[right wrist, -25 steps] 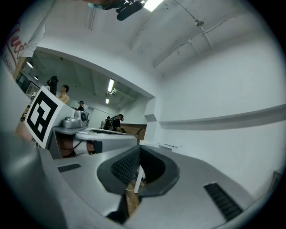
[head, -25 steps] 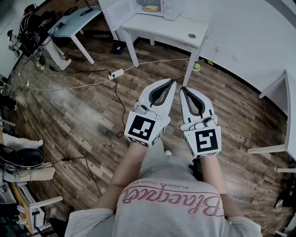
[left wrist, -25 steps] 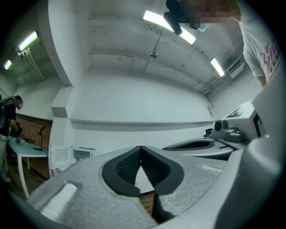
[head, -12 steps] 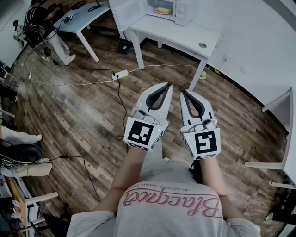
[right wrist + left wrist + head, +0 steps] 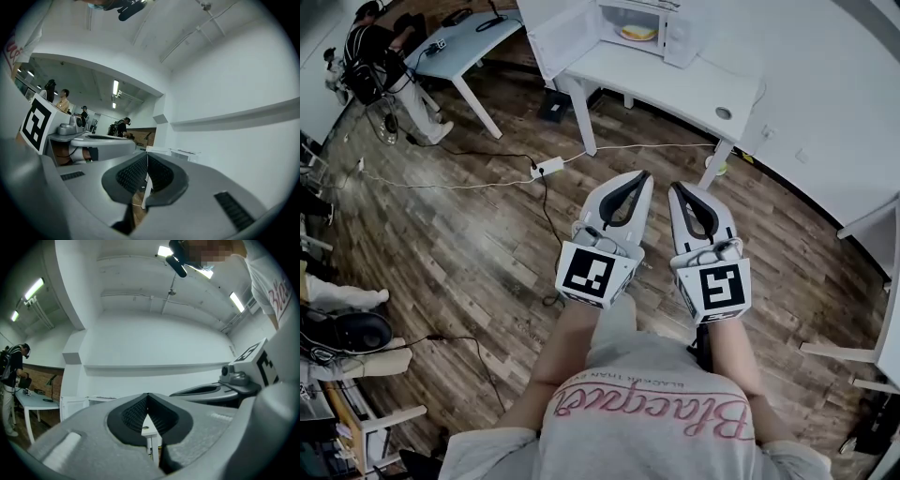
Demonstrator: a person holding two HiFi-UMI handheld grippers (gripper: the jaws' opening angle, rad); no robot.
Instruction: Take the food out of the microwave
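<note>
The white microwave (image 5: 661,23) stands on a white table (image 5: 675,89) at the top of the head view. Its door (image 5: 553,33) hangs open to the left. Inside it lies a plate of yellowish food (image 5: 637,33). My left gripper (image 5: 644,174) and right gripper (image 5: 672,186) are held side by side over the wooden floor, pointing toward the table and well short of it. Both are shut and hold nothing. In the left gripper view the left gripper (image 5: 148,395) has its jaws together. The right gripper (image 5: 147,154) looks the same in its own view.
A power strip (image 5: 548,167) and cables lie on the floor before the table. A green ball (image 5: 717,167) sits by a table leg and a small round thing (image 5: 724,112) on the tabletop. A person (image 5: 366,56) stands by another table (image 5: 459,37) at the far left. Shoes (image 5: 347,323) lie at the left.
The microwave table has come nearer and lower in the head view as the person walks toward it. Both grippers stay shut, side by side, carried forward together.
</note>
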